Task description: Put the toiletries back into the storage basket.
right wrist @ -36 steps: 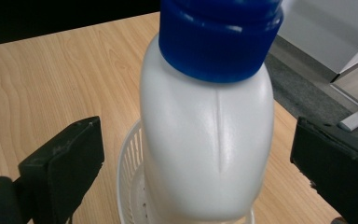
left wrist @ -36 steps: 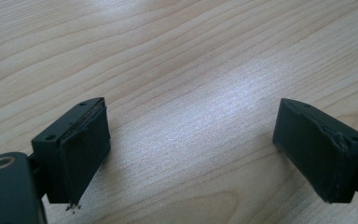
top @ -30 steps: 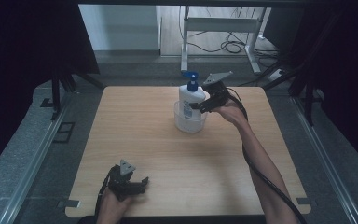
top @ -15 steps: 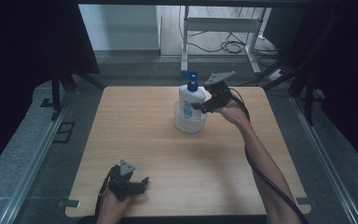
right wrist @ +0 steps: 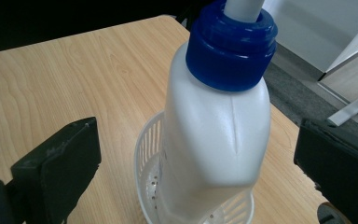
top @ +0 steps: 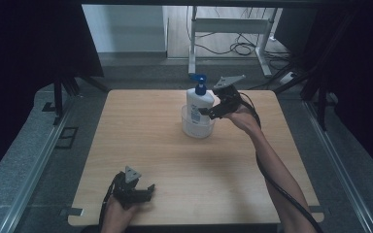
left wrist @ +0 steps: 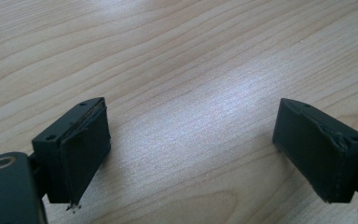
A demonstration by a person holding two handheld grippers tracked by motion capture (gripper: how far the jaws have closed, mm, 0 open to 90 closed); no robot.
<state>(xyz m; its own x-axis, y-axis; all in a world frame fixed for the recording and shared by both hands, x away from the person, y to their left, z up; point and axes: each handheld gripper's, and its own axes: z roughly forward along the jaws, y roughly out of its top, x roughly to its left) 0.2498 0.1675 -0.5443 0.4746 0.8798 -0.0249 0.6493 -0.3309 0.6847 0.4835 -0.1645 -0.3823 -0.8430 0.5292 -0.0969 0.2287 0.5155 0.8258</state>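
Two grippers on the table: the right gripper (top: pixel 208 111) is reaching to the far middle of the wooden table (top: pixel 141 145), the left gripper (top: pixel 143 191) is lying low at the near edge.
High view, bottle: a white pump bottle (top: pixel 198 101) is standing upright inside a small pale basket (top: pixel 197 129), well apart from the left gripper.
High view, right gripper: it is hovering just beside the bottle's right flank, at about the body's mid height; contact cannot be told from here.
Left gripper view: the jaws are standing wide apart over bare wood grain, holding nothing.
Right gripper view, jaws: both black jaws are spread wide, one on each side of the bottle (right wrist: pixel 214 121), neither touching it.
Right gripper view, step in hand: judging from this, the person is lining up a grasp on the bottle body.
Doing it well: centring the body between the jaws before closing, and closing on the broad flat faces below the blue collar (right wrist: pixel 230 44), not on the tapering shoulder.
Risk: the smooth plastic is likely slipping if gripped too high; the light basket (right wrist: pixel 151 186) may be lifting along with it.
Bottle's look: a white translucent body with a moulded seam, a ribbed blue collar and a pump stem rising out of frame.
Basket's look: white slotted walls and a perforated floor.
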